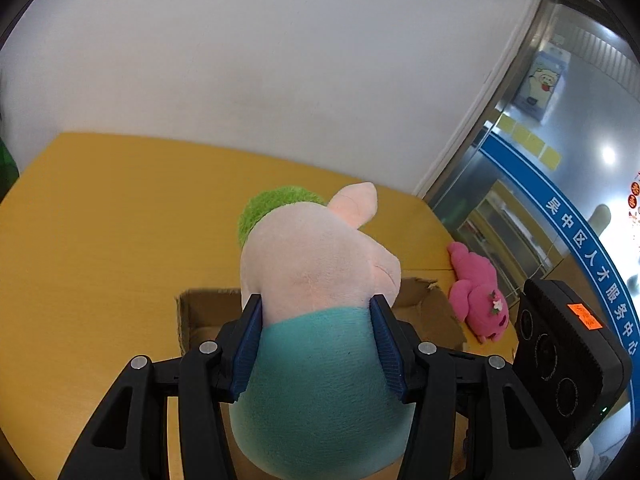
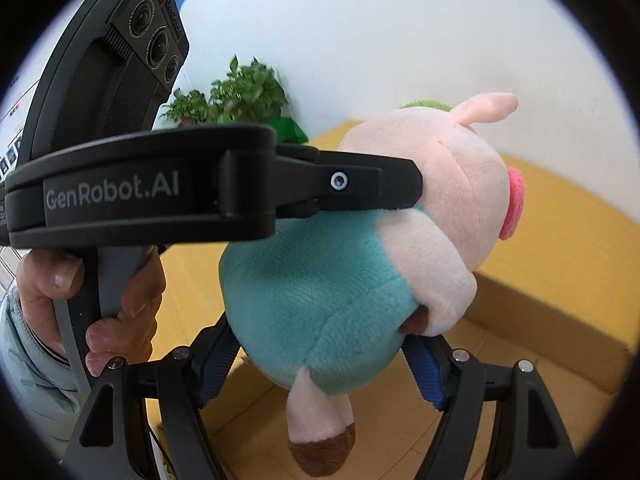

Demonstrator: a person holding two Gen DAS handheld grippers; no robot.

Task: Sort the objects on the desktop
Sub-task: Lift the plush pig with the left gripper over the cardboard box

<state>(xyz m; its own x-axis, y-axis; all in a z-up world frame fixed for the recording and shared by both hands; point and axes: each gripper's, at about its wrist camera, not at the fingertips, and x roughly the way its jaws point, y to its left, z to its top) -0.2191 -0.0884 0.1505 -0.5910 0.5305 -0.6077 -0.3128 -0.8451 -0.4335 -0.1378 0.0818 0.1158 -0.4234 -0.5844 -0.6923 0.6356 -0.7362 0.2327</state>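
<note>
Both claws clamping one pink-and-teal plush pig (image 1: 316, 320): left gripper (image 1: 316, 344) pinching the teal body at the neck, right gripper (image 2: 324, 364) squeezing its lower body. Hanging over an open brown cardboard box (image 1: 208, 316) on the yellow wooden table (image 1: 100, 240), seemingly clear of it. Small magenta plush toy (image 1: 476, 296) lying beside the box.

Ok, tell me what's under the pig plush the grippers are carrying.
Under the pig plush lies an open cardboard box on the yellow table. Its brown floor shows bare where visible; the plush itself covers the middle, so anything there is hidden.
</note>
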